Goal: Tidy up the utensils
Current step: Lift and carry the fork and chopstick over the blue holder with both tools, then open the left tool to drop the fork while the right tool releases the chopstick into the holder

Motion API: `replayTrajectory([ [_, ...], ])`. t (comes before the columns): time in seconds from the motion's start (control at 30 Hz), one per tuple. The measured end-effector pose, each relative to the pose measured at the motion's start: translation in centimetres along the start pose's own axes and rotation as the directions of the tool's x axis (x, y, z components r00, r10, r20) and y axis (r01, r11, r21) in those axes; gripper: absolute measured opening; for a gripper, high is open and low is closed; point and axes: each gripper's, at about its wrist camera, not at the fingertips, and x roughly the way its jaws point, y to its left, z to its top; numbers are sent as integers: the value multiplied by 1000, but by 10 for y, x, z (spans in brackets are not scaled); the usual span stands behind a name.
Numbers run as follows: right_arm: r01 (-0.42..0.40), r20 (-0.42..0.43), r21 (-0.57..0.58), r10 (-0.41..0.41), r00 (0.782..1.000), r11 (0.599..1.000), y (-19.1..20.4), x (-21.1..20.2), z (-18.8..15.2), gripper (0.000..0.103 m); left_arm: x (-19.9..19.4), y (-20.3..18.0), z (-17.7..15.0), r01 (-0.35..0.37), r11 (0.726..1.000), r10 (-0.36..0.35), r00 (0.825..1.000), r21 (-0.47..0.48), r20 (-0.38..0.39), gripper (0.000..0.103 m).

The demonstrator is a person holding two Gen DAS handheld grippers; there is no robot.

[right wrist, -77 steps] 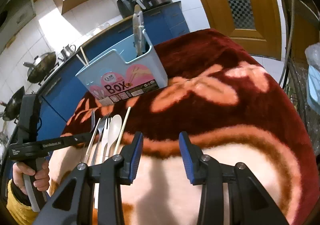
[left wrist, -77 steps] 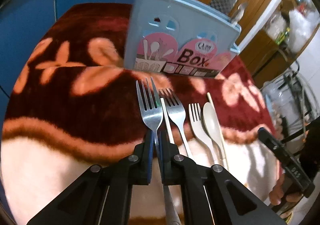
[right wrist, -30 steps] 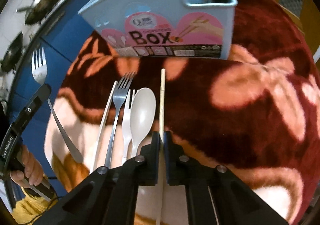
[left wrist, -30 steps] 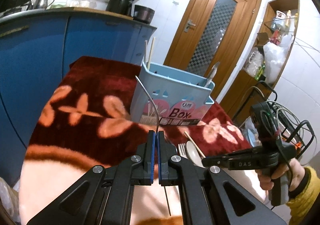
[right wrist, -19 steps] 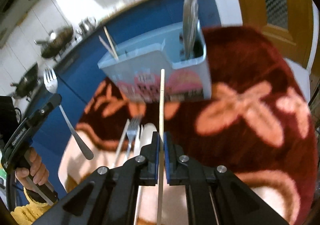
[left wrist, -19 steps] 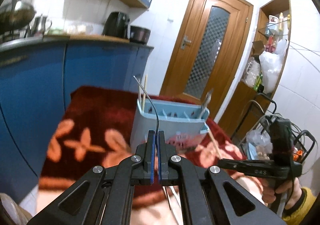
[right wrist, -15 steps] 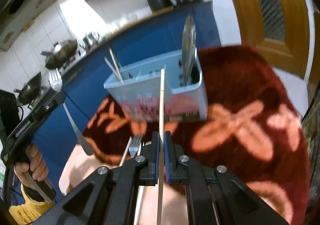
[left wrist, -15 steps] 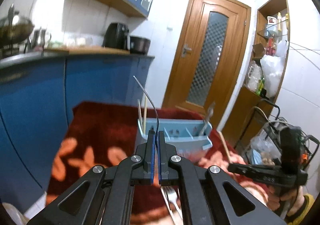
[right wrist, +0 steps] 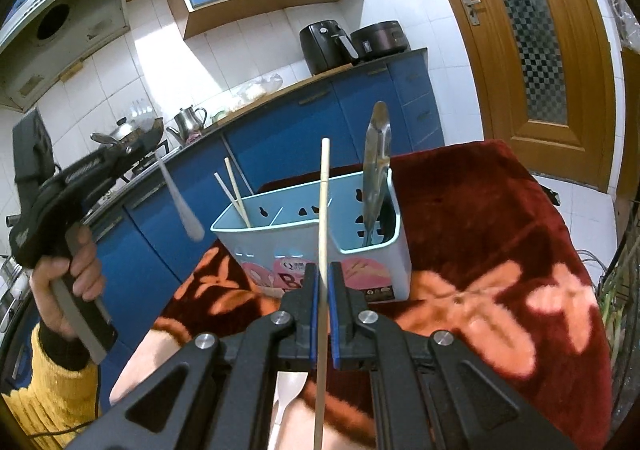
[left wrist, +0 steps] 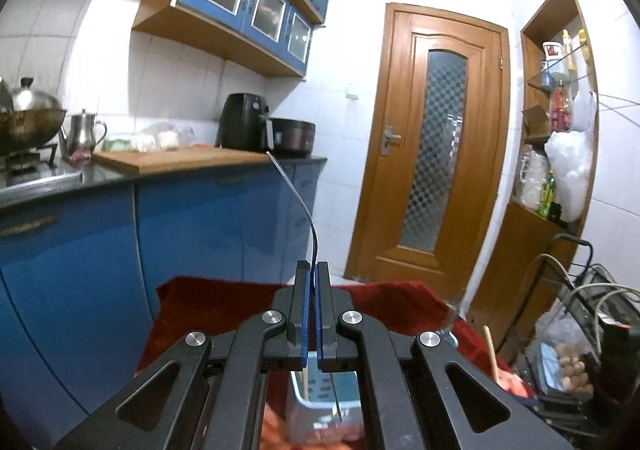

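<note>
The left gripper [left wrist: 311, 270] has its jaws pressed tight on a metal fork [left wrist: 298, 199], seen edge-on from its own camera as a thin dark curve rising from between the blue pads towards the cupboards. From the right wrist view that same fork's handle [right wrist: 182, 201] hangs down, pale and blurred, widening to a rounded end, held high and to the left of the light-blue utensil box [right wrist: 320, 238], well above the tabletop.

The right gripper [right wrist: 323, 272] pinches a single wooden chopstick [right wrist: 323, 209], slim, straight and pale tan. It stands nearly upright, its tip reaching above the box's rim, its lower end running down past the jaws.

The box sits on the dark red blanket [right wrist: 480, 217] with orange flower shapes that covers the tabletop. It has several compartments divided by thin walls, slots cut in the back wall, and a pink label on the front partly hidden by the gripper. In the leftmost compartment two chopsticks [right wrist: 234, 191] lean crossed. In the rightmost a metal spoon-like utensil [right wrist: 376, 153] stands upright. Below the right gripper, a cream plastic fork [right wrist: 286, 394] lies on the cloth.

In the left wrist view the box [left wrist: 320, 390] shows low between the gripper's arms.
</note>
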Motion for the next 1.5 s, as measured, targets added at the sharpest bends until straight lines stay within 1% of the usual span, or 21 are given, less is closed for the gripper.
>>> replayTrajectory([
  [0.13, 5, 21, 0, -5, 1000, 1000, -4, 1, 3, 6, 15, -1, -1, -18, 1000, 18, 1000, 3, 10, 2],
  [0.43, 28, 70, -25, -26, 997, 999, -4, 7, 14, 6, 42, -4, -35, -41, 999, 43, 998, 34, -42, 2],
  [0.7, 41, 140, -53, -34, 990, 998, -3, 22, 34, 6, 55, -2, -54, -28, 999, 31, 996, 29, -83, 2],
  [0.87, 101, 224, -124, -71, 972, 987, 5, 35, 47, 6, 57, 0, -59, -20, 1000, 22, 996, 21, -89, 2],
  [1.03, 146, 342, -178, -78, 936, 973, 13, 47, 63, 6, 63, 0, -65, -9, 1000, 10, 994, 14, -112, 2],
  [1.1, 150, 363, -185, -74, 929, 971, 14, 55, 67, 6, 64, 0, -68, -4, 1000, 6, 993, 15, -120, 2],
  [1.23, 159, 372, -186, -81, 925, 970, 11, 69, 67, 6, 67, 2, -71, 0, 1000, 1, 992, 11, -128, 2],
  [1.5, 140, 342, -184, -70, 937, 973, 3, 77, 55, 6, 68, 2, -73, 11, 1000, -10, 990, 7, -138, 2],
])
